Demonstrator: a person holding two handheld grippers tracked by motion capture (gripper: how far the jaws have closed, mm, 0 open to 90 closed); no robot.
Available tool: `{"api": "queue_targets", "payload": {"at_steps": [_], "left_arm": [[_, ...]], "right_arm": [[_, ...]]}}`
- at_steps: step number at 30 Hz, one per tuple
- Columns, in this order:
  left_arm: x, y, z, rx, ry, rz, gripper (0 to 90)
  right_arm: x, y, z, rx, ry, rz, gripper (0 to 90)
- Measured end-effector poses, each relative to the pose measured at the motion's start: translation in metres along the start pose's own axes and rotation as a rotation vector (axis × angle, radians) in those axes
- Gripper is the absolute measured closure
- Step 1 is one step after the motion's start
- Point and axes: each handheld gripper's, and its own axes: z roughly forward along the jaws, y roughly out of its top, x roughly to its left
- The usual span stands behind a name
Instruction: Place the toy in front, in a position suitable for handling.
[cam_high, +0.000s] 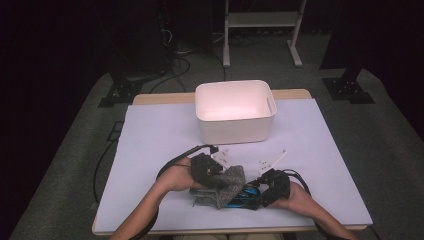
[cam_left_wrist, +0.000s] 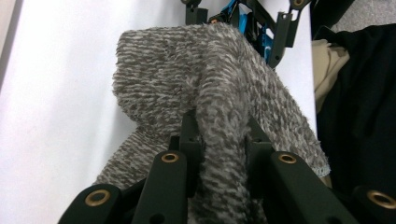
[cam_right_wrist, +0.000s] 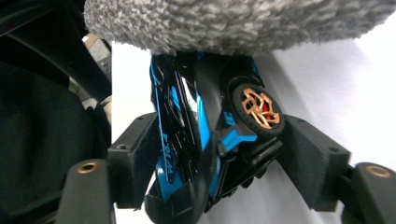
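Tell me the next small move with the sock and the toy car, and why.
Probably ease the toy car further into the grey sock. The left claw is pinched shut on a fold of the sock, and the right claw grips the car by its sides, its far end already under the sock's edge.

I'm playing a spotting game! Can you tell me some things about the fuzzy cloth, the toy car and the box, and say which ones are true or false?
1. The left gripper pinches the grey fuzzy cloth. True.
2. The right gripper holds a red toy car. False: the toy car is blue and black.
3. The white box holds the car. False: the car is in the gripper, near the table's front edge.
4. The cloth partly covers the car. True.
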Motion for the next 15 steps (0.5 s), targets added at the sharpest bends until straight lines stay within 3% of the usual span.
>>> {"api": "queue_targets", "payload": {"at_steps": [4,11,15], "left_arm": [[-0.008,-0.002,-0.003,-0.006,-0.012,0.007,74.9],[-0.015,-0.005,-0.006,-0.017,-0.037,0.008,75.1],[-0.018,-0.006,-0.006,-0.019,-0.048,0.011,75.1]], "right_arm": [[0.008,-0.001,-0.001,0.006,0.016,-0.046,44.1],[0.016,0.000,0.001,0.022,0.015,-0.114,48.1],[0.023,0.002,0.013,0.072,-0.008,-0.169,47.6]]}}
